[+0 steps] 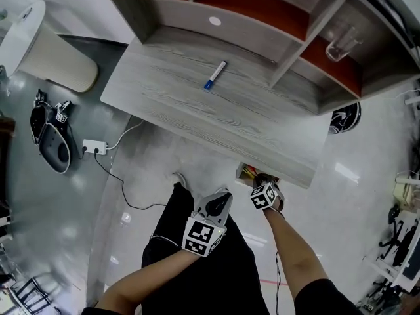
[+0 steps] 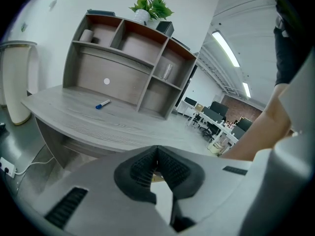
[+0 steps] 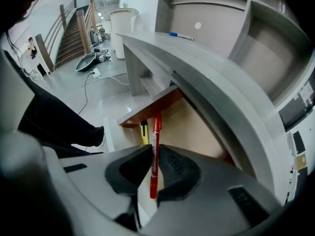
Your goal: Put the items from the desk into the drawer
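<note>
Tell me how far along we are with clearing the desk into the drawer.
Done: the drawer is open, with a yellow pen already inside. In hand: the right tongs grip a red pen at the drawer, not yet released. Remaining: a blue marker lies on the desk; the left tongs are shut and empty.

L: my left gripper – jaws together, nothing between them; held low before my body; forearm bare, entering from lower left | R: my right gripper – jaws clamped on a red pen; reached further forward; forearm bare, extended from lower right
</note>
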The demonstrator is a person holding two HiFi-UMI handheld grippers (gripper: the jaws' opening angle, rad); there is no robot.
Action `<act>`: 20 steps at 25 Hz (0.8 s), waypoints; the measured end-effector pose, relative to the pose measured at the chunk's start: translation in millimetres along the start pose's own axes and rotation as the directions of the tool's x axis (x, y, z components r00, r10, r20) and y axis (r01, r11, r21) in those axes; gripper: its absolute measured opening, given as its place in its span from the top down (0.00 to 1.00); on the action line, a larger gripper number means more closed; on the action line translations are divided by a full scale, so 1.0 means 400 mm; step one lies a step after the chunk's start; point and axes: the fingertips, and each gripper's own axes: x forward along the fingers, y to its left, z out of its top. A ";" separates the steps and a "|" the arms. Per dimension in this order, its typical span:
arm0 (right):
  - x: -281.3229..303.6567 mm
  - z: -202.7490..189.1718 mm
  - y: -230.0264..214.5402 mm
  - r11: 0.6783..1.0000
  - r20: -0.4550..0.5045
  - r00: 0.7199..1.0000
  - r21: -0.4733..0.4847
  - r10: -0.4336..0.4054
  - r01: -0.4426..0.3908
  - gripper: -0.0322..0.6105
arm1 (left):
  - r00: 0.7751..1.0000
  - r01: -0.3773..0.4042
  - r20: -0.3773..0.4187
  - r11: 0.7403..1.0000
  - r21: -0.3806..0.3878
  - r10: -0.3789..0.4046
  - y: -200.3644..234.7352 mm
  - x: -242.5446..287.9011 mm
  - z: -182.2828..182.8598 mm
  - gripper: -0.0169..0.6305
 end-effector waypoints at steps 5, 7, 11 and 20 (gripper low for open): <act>0.039 -0.006 0.001 1.000 -0.030 0.999 -0.006 0.020 -0.021 0.87 | 0.999 -0.027 0.019 0.998 0.062 0.026 0.008 -0.015 0.009 0.95; 0.051 -0.005 -0.005 1.000 -0.028 0.999 -0.013 0.022 -0.022 0.87 | 0.999 -0.034 0.027 0.997 0.073 0.032 0.008 -0.015 0.011 0.95; 0.077 -0.012 -0.020 1.000 -0.041 0.999 -0.024 0.013 -0.014 0.87 | 0.999 -0.041 0.021 0.997 0.068 0.039 0.015 -0.008 0.002 0.95; 0.067 -0.024 -0.009 1.000 -0.039 0.999 -0.006 0.019 -0.019 0.86 | 0.999 -0.034 -0.009 0.998 0.054 0.035 0.003 -0.018 -0.021 0.95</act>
